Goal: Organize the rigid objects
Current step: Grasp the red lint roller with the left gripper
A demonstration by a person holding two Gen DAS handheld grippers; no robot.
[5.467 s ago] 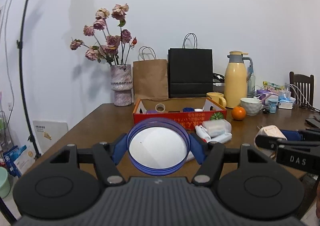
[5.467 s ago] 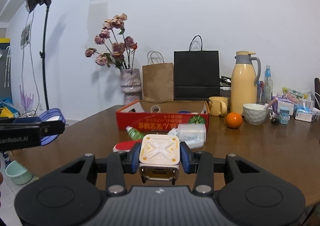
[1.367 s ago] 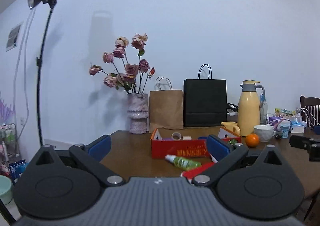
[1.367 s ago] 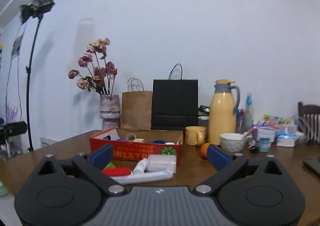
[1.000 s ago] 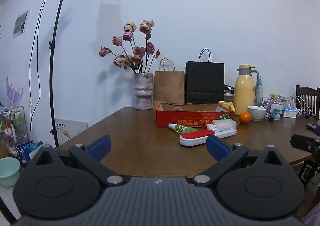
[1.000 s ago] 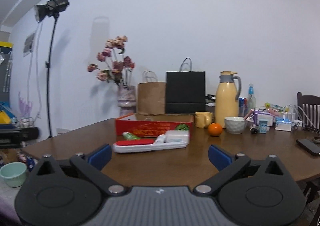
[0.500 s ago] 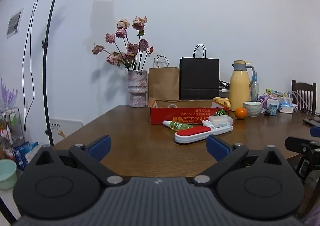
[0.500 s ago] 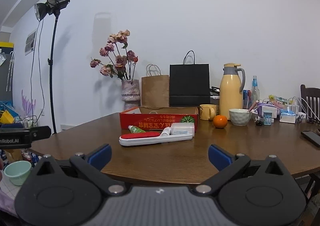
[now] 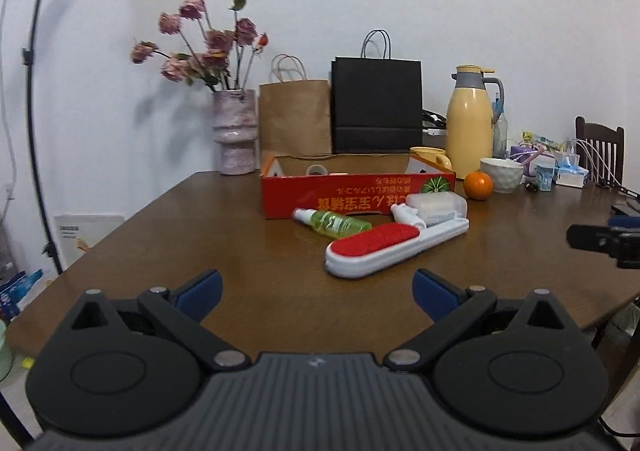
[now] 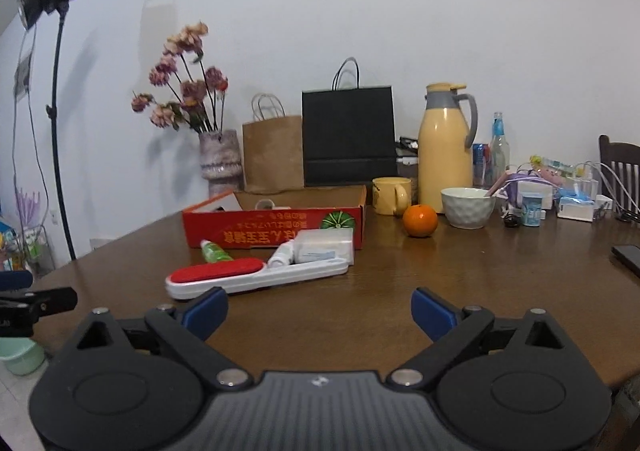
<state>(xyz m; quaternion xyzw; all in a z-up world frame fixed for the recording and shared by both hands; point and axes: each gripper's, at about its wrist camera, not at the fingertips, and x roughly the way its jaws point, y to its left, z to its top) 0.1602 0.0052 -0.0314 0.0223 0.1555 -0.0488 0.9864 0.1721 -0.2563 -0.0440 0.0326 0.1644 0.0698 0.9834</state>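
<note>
Left gripper (image 9: 316,289): blue pads (image 9: 199,289) set wide apart, nothing between them, nothing touched; bare wooden table (image 9: 248,263) seen through the gap.

Right gripper (image 10: 319,309): pads (image 10: 432,313) likewise spread, jaws noted as having just been closing a little, nothing between them. The left pad tip overlaps the near edge of the lint brush (image 10: 256,277) in the right wrist view; contact cannot be judged from this angle.

Lint brush (image 9: 394,247): flat on the table, at 12 to 1 o'clock from the left gripper. Long axis runs from 8 o'clock to 2 o'clock in the left wrist view; red pad end nearest, white handle pointed away toward the clear plastic box (image 9: 436,205), which sits at the handle end.

Green spray bottle (image 9: 332,222): on its side just beyond the brush, white cap toward 10 o'clock, lying against the front of the red cardboard box (image 9: 356,193). A small white bottle (image 9: 404,213) lies between spray bottle and plastic box.

Orange (image 9: 477,185) at 3 o'clock of the red box, near a white bowl (image 9: 502,174).
</note>
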